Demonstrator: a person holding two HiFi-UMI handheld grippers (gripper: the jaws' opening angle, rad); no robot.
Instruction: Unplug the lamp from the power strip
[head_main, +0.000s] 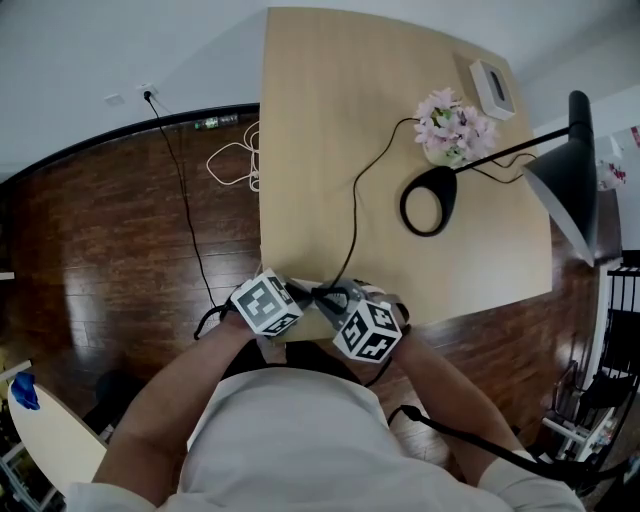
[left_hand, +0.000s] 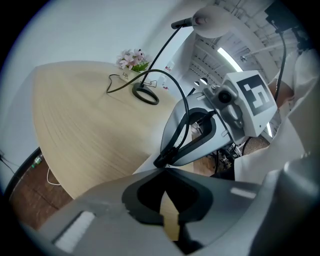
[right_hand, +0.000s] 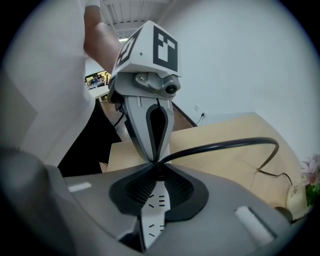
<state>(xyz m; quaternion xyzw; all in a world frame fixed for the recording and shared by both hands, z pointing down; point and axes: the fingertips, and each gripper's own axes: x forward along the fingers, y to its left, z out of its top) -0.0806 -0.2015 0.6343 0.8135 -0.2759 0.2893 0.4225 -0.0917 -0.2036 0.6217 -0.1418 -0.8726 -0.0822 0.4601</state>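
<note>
surface: light wooden table (head_main: 330, 120)
lamp (head_main: 442, 183): near tabletop's right edge; lamp cord (right_hand: 225, 145) runs to near edge
power strip (right_hand: 154, 212): near edge, under grippers
right gripper (right_hand: 157, 165): clamped on cord's plug end
left gripper (left_hand: 165, 171): tips together; hold unclear

A: How's the light?
B: Bright and even from overhead; the table (head_main: 330, 120) carries almost no shadow, and only the lamp (head_main: 565, 185) reads dark.
A: Glare?
B: Ceiling strips (left_hand: 227, 56) at 1 o'clock in the left gripper view blow out white.
A: Sharpness?
B: Head view crisp; both gripper views bulge, with black corners and soft foregrounds.
</note>
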